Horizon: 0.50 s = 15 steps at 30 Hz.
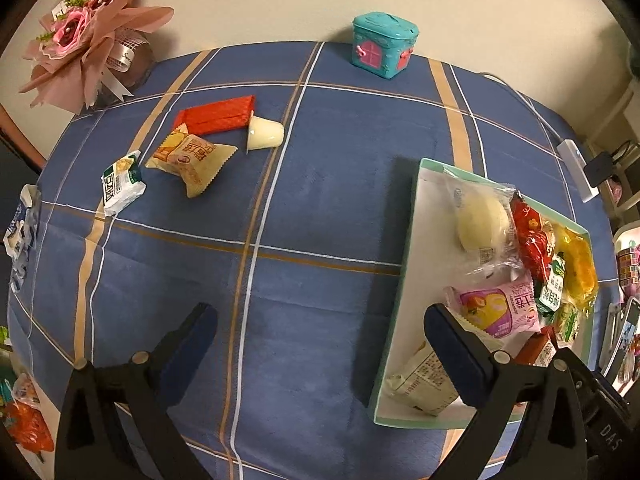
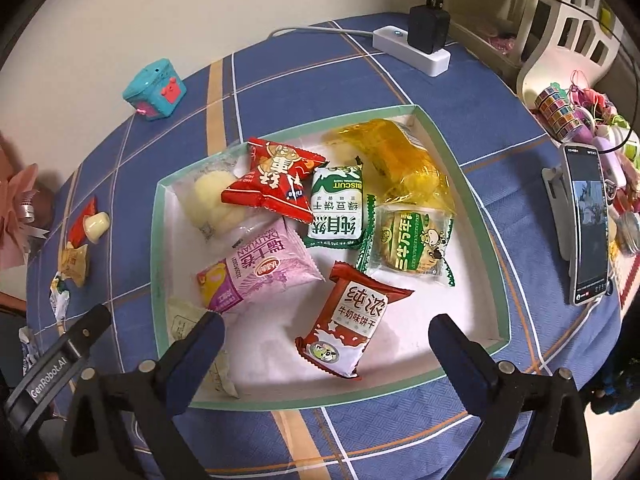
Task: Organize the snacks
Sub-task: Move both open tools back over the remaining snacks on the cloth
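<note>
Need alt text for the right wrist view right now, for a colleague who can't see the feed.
The open right gripper hangs empty above a shallow white box with a green rim, which holds about eight wrapped snacks, nearest a red-and-white milk biscuit packet. The box sits on a blue plaid tablecloth, with more snacks loose to its left.

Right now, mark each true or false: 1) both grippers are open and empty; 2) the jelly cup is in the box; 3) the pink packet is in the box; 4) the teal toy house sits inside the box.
1) Left gripper and right gripper open, empty: true.
2) Jelly cup in the box: false, it lies on the tablecloth beside a red packet.
3) Pink packet in the box: true.
4) Teal toy house inside the box: false, it stands on the cloth near the wall.
</note>
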Each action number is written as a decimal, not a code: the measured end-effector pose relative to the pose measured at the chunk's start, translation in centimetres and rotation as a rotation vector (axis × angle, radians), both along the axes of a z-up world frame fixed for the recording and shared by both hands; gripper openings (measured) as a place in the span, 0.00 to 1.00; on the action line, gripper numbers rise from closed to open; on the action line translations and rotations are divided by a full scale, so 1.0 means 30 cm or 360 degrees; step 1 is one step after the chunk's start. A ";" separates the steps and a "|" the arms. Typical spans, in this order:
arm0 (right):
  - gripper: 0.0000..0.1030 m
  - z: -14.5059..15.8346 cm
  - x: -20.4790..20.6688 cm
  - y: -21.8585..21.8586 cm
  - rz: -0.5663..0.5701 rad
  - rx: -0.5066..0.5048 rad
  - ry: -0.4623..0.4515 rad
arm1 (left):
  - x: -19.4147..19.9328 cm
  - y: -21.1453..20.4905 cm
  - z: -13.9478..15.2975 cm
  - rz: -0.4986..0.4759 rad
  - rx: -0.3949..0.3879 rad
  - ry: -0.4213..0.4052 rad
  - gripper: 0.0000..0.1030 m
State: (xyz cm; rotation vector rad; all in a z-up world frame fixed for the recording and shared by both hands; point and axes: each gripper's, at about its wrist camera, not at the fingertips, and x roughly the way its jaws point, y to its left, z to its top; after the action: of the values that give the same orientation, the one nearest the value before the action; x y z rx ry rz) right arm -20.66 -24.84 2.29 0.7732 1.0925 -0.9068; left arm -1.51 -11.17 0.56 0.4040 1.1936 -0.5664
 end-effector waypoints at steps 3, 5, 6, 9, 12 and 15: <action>1.00 -0.002 0.016 0.011 0.0015 -0.0009 0.0017 | 0.011 0.005 0.002 -0.0013 0.0002 -0.0010 1.00; 1.00 -0.004 0.036 0.024 0.0040 -0.0020 0.0035 | 0.025 0.014 0.004 -0.0011 0.0013 -0.0029 1.00; 1.00 -0.004 0.046 0.031 0.0052 -0.0021 0.0038 | 0.036 0.021 0.004 -0.0004 0.0024 -0.0041 1.00; 1.00 -0.003 0.078 0.055 0.0096 -0.0015 0.0027 | 0.073 0.049 0.002 0.0022 0.0058 -0.0068 1.00; 1.00 -0.004 0.103 0.071 0.0117 -0.0022 0.0039 | 0.116 0.082 0.001 0.0054 0.0088 -0.0087 1.00; 1.00 -0.006 0.133 0.092 0.0146 -0.0026 0.0051 | 0.166 0.126 -0.003 0.0104 0.0107 -0.0095 1.00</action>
State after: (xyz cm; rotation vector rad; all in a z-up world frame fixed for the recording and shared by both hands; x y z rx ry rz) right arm -16.67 -22.07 2.12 0.6918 1.1379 -0.8521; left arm 3.46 -7.39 0.47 0.4346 1.1667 -0.4555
